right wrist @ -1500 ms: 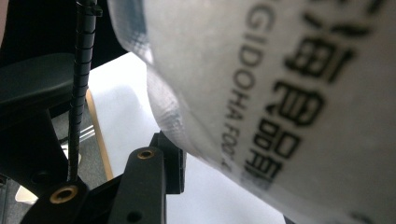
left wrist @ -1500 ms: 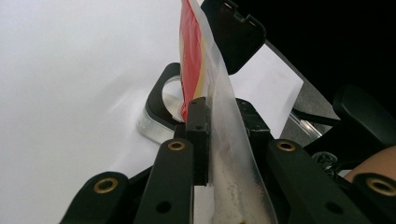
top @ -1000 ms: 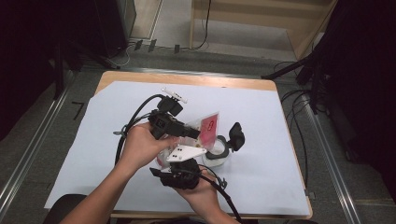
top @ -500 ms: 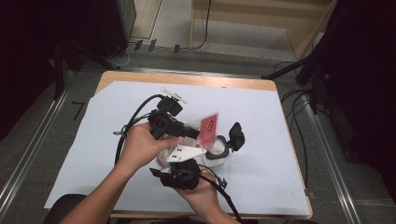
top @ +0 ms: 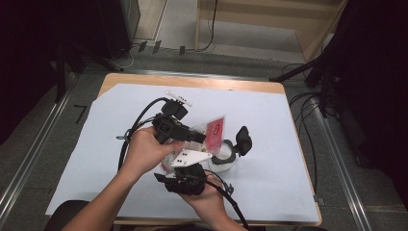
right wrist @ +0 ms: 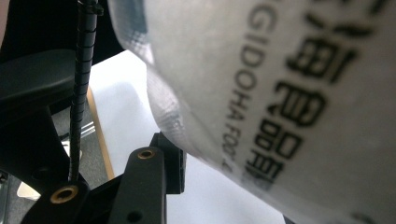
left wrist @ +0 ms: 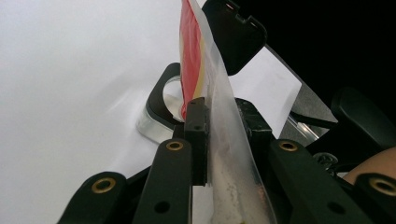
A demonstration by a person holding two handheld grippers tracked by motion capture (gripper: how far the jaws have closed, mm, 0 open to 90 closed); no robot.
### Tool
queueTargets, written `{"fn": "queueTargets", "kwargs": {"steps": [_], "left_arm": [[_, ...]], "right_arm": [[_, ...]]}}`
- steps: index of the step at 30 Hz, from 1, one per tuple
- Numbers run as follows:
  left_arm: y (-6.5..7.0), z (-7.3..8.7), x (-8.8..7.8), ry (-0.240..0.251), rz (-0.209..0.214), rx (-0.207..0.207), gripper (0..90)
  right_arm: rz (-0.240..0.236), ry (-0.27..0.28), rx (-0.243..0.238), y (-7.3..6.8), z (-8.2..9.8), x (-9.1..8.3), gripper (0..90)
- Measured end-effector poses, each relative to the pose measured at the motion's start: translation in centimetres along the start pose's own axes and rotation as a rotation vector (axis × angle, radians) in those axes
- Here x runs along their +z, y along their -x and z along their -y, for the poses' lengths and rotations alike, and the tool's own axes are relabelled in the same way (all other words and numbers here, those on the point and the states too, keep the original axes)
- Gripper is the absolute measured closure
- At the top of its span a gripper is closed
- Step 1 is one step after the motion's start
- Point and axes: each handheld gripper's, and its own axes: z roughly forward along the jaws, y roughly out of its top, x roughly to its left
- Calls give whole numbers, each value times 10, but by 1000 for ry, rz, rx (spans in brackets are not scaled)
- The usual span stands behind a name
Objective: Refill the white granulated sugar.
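You held both grippers close together over the middle of the white sheet (top: pixel 269 125) that covered the table (top: pixel 192 83).

Left gripper (top: pixel 195 136): in the high view it pointed toward the right side of the table. In the left gripper view its two black jaws were pressed together on the clear edge of the plastic packet (left wrist: pixel 219 135). The packet stood edge-on between the pads, with its red and yellow printed part (left wrist: pixel 189 51) rising beyond the jaw tips.

Right gripper (top: pixel 185 179): in the high view your right hand (top: pixel 209 204) held it at the near edge, just below the left gripper, with its grey three-cornered plate (top: pixel 190 157) on top. In the right gripper view the white, printed face of the packet (right wrist: pixel 280 93) lay across the frame, right against the one jaw pad (right wrist: pixel 170 163) that showed. The opposite jaw was hidden behind the packet (whether this gripper pinched the packet could not be told).

Location of the packet: in the high view it was raised off the sheet, just above and to the left of a clear round container (top: pixel 222 159). The container's black hinged lid (top: pixel 243 139) stood open on the right. In the left gripper view the container's black rim (left wrist: pixel 161 100) lay directly beyond the jaw tips.
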Motion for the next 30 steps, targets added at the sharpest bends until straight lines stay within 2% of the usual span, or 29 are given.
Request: {"fn": "queueTargets", "kwargs": {"steps": [4,15,30], "left_arm": [[0,0,0,1,4,4,773],[-1,1,0,2,9,-5,766],[3,0,-2,17,-16,7,771]], "right_arm": [[-13,1,21,1,0,-1,630],[-14,4,12,1,0,0,629],[-12,12,16,1,-2,1,629]]}}
